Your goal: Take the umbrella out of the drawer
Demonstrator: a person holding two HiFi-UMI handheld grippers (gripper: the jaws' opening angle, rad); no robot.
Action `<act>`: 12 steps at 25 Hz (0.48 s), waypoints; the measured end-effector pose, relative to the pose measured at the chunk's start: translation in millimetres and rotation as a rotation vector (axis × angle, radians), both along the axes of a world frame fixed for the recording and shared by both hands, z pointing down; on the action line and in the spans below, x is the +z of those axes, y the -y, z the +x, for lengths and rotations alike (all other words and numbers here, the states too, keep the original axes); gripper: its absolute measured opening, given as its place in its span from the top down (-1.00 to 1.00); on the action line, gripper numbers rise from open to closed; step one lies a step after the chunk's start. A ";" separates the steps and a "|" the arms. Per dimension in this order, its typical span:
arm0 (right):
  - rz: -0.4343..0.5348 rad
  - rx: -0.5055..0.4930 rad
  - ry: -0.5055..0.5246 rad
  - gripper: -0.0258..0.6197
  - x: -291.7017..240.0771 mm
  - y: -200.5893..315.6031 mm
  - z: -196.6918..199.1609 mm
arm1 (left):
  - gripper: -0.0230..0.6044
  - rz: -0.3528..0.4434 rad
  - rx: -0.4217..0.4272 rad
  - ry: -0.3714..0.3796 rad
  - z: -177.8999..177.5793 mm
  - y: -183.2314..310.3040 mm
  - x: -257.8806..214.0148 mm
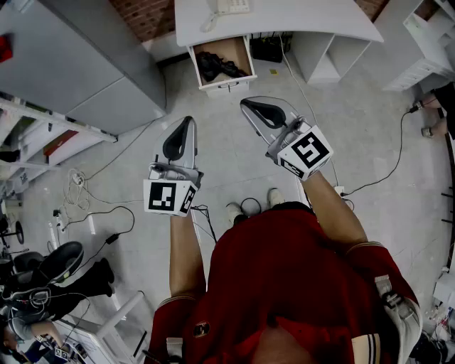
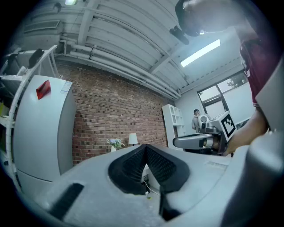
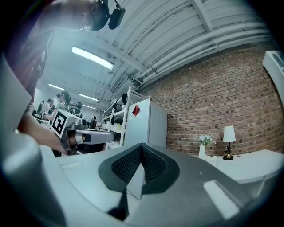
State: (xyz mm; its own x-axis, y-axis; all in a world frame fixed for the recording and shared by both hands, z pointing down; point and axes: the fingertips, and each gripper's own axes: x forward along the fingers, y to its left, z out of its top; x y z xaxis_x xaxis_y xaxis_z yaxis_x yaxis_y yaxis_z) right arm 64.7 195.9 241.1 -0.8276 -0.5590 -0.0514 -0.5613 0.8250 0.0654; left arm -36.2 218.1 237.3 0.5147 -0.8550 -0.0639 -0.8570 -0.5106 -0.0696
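A wooden drawer (image 1: 243,52) stands pulled out from under the white desk (image 1: 284,21) at the top of the head view. A black folded umbrella (image 1: 219,67) lies inside it. My left gripper (image 1: 189,120) and right gripper (image 1: 244,104) are held level above the floor, side by side, well short of the drawer. Both point toward it. In the left gripper view the left gripper (image 2: 145,146) has its tips together and nothing between them. The right gripper (image 3: 141,145) looks the same in its own view. Each gripper shows in the other's view, right gripper (image 2: 175,141) and left gripper (image 3: 112,136).
A grey cabinet (image 1: 92,64) stands left of the drawer, white shelving (image 1: 419,43) at the right. Cables (image 1: 92,195) trail over the floor. A black bag (image 1: 270,48) sits under the desk, a phone (image 1: 231,7) and a lamp (image 3: 228,142) on it. People stand far off.
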 end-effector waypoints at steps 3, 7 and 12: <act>0.007 0.000 0.000 0.88 -0.4 1.7 -18.6 | 0.92 0.002 -0.001 0.000 -19.0 3.0 0.7; 0.015 0.001 0.024 0.88 -5.2 -0.7 -37.2 | 0.92 0.014 0.010 0.007 -37.2 2.5 -2.4; 0.013 0.024 0.007 0.88 -0.8 4.1 -63.8 | 0.92 0.024 0.035 0.009 -66.8 5.5 -1.1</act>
State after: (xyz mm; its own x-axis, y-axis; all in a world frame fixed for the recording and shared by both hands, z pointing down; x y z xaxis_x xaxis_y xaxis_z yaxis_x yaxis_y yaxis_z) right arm 0.9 191.9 240.3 -0.8137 -0.5778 -0.0645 -0.5812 0.8106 0.0716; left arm -103.0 212.6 236.1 0.5452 -0.8345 -0.0793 -0.8377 -0.5387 -0.0900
